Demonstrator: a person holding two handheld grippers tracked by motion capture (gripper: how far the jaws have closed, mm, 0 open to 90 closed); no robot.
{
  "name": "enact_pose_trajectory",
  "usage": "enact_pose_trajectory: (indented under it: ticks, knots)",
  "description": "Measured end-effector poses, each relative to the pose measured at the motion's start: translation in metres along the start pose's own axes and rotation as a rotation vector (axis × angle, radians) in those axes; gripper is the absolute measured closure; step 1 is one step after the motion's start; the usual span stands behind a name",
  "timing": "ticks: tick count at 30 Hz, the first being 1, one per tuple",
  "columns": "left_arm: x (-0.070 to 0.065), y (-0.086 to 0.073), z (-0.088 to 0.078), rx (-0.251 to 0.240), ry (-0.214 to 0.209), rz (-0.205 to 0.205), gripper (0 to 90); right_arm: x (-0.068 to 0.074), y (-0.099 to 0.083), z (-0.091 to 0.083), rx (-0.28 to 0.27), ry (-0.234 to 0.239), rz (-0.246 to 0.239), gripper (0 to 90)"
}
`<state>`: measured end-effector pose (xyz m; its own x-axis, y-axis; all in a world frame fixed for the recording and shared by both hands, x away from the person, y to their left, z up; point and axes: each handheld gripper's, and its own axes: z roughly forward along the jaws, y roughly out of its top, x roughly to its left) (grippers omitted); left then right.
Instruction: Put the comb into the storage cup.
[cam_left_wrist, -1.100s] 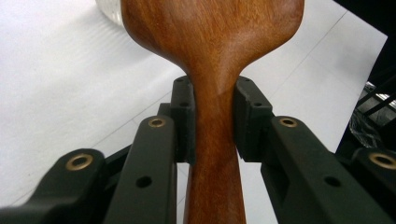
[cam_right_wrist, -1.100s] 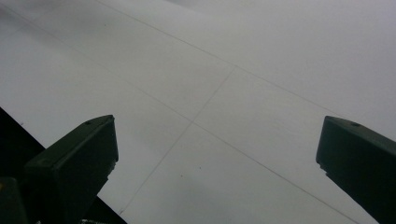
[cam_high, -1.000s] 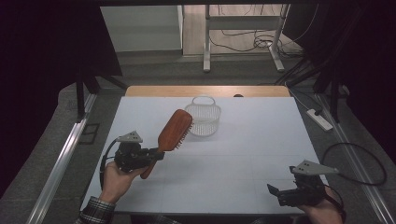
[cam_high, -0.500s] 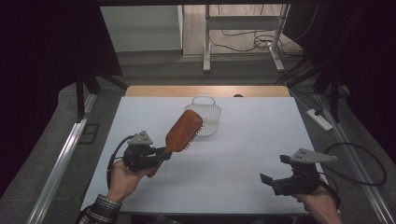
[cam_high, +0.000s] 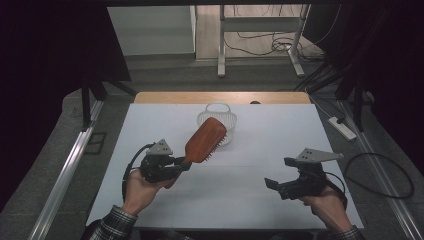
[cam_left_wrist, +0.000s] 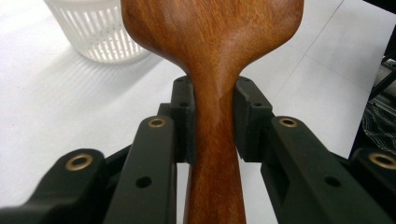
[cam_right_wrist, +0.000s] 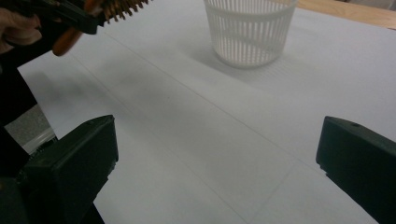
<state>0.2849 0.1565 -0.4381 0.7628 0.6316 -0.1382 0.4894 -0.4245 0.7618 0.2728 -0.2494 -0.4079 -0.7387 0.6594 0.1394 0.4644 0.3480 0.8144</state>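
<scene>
- Left tool (cam_high: 186, 163): jaws closed on the narrow wooden handle of the hairbrush (cam_high: 205, 140), pads pressing it from both sides in the left gripper view.
- Hairbrush: held off the white table (cam_high: 250, 200), wooden back up, bristles facing down and right, head slanting toward the white slatted basket (cam_high: 218, 114).
- Basket: upright near the table's far edge, just behind the brush head.
- Right tool (cam_high: 275, 183): jaws wide apart, holding nothing, above bare table at the right.
</scene>
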Motion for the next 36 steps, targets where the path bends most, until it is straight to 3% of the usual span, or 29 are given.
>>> enact_pose_trajectory:
  ticks: [5,10,19,36]
  knots:
    - [-0.003,0.004,0.003,-0.003,-0.011,0.015,72.3,0.0,0.006,0.008,-0.014,0.03,0.026,0.0]
    - [-0.006,0.008,0.007,-0.006,-0.015,0.021,72.3,0.002,0.013,0.015,-0.002,0.03,0.039,0.0]
    - [-0.01,0.017,0.013,-0.013,-0.034,0.032,72.3,0.005,0.025,0.027,-0.004,0.061,0.037,0.0]
    - [-0.023,0.024,0.023,-0.038,-0.045,0.055,72.3,0.007,0.047,0.047,0.002,0.118,0.114,0.0]
